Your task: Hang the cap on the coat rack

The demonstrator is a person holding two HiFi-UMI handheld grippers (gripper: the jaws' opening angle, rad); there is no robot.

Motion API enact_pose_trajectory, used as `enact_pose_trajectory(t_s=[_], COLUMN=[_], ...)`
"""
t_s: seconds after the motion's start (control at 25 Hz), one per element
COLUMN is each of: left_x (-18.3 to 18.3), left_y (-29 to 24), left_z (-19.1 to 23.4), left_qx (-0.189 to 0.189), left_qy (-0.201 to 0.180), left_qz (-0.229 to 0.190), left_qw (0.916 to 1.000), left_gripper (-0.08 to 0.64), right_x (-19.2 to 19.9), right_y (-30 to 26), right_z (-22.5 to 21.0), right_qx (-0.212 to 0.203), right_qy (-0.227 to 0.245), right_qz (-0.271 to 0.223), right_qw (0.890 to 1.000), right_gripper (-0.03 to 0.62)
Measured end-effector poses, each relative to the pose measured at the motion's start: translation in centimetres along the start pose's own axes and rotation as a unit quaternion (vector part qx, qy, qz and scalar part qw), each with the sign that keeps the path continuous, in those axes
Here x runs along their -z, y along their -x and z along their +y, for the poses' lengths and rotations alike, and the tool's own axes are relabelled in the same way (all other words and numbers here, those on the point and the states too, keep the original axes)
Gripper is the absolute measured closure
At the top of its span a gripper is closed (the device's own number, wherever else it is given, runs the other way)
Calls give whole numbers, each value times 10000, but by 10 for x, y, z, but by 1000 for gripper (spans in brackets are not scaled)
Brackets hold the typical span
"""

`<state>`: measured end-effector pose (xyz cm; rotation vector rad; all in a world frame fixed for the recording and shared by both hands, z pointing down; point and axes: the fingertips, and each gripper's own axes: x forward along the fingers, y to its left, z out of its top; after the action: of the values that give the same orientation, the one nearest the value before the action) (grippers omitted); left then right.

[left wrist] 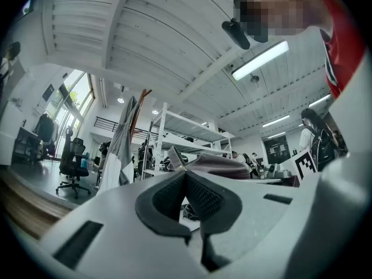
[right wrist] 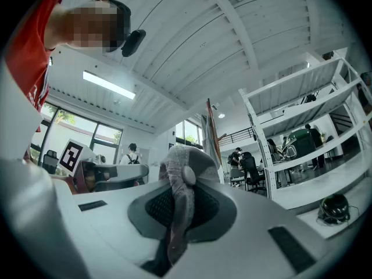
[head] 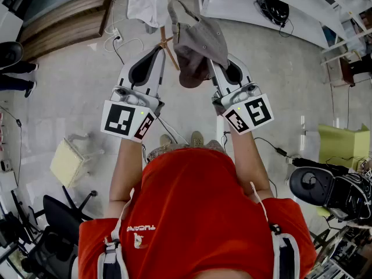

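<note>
In the head view a grey cap (head: 200, 39) hangs in the air, raised above the floor in front of me. My right gripper (head: 212, 68) is shut on its edge; in the right gripper view the cap's fabric (right wrist: 180, 196) is pinched between the dark pads. Just left of the cap stands the wooden coat rack (head: 168, 45), with a white garment (head: 145, 2) hanging on it. My left gripper (head: 158, 51) is held up beside the rack, jaws shut, with nothing seen between the pads (left wrist: 200, 196). Beyond its tips, in the left gripper view, are the cap (left wrist: 221, 166) and the rack (left wrist: 139, 106).
White metal shelving (head: 261, 10) runs along the far right. A wooden bench (head: 64, 22) is at far left. A yellow box (head: 67, 161) and a black office chair (head: 58, 220) stand at my left; a black helmet (head: 314, 185) is at my right. Cables lie on the floor.
</note>
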<state>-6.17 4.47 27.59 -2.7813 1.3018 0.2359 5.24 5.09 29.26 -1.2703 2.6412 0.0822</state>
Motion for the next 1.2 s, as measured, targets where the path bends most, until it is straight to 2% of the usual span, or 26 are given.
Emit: enact_pose_trajectory(t_s=[0.32, 0.64, 0.92, 1.2], left_x=[7, 17, 27, 30], left_y=[11, 40, 58, 30], left_z=[12, 38, 69, 94], left_qx=[-18, 36, -21, 59], left_qy=[110, 192, 378, 248], left_qz=[-9, 2, 12, -32], left_qw=[9999, 9998, 9993, 9997], left_gripper=[552, 552, 552, 552], right_x=[11, 36, 63, 82], right_y=[-8, -25, -46, -78], right_z=[8, 8, -14, -47], right_qx=[-2, 343, 744, 877], right_qy=[-24, 75, 276, 444], right_qz=[116, 387, 791, 942], right_qw=[9999, 9986, 9937, 9907], right_gripper=[560, 560, 560, 560])
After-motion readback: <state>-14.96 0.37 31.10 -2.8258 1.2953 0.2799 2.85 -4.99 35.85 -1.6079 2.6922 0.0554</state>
